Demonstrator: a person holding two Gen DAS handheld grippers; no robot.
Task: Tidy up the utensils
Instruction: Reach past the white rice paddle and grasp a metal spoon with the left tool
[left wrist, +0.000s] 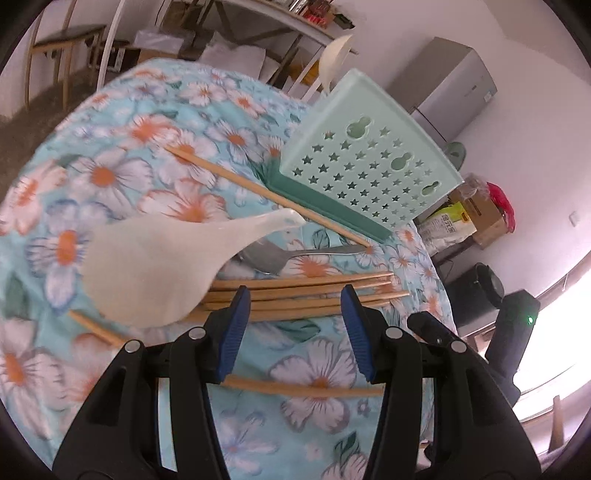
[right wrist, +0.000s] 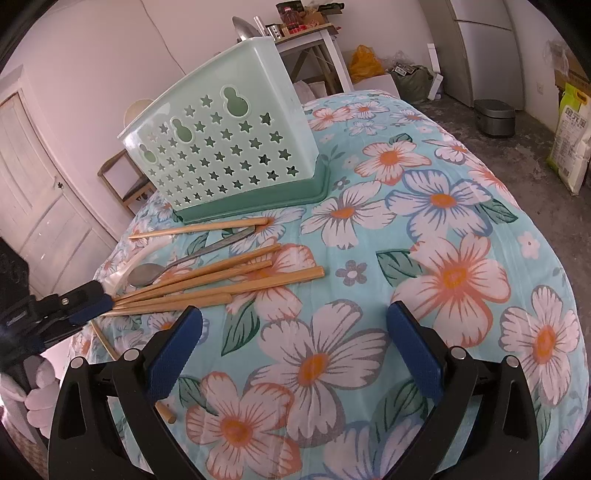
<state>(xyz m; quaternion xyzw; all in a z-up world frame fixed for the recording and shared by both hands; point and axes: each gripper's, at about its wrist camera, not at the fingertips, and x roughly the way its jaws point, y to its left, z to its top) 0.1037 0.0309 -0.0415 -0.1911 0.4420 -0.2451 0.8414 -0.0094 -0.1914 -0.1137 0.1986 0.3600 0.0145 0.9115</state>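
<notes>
The left gripper (left wrist: 295, 325), jaws spread wide and empty, hovers over a bundle of wooden chopsticks (left wrist: 306, 291) beside a translucent white plastic rice paddle (left wrist: 155, 266). Behind stands a mint-green star-perforated utensil holder (left wrist: 365, 162). The right gripper (right wrist: 295, 350) is also wide and empty. The likely next move is closing on a chopstick.

Looks like a lived-in home, some kind of kitchen/dining room. There's a floral tablecloth (right wrist: 424, 229) on the table, a grey fridge (left wrist: 448, 86) in the corner, a rice cooker (right wrist: 494, 116) sitting on the bare concrete floor, a sack of rice (right wrist: 570, 147) against the wall (next to cardboard boxes), and a side table (right wrist: 314, 31) crowded with bottles and jars.
</notes>
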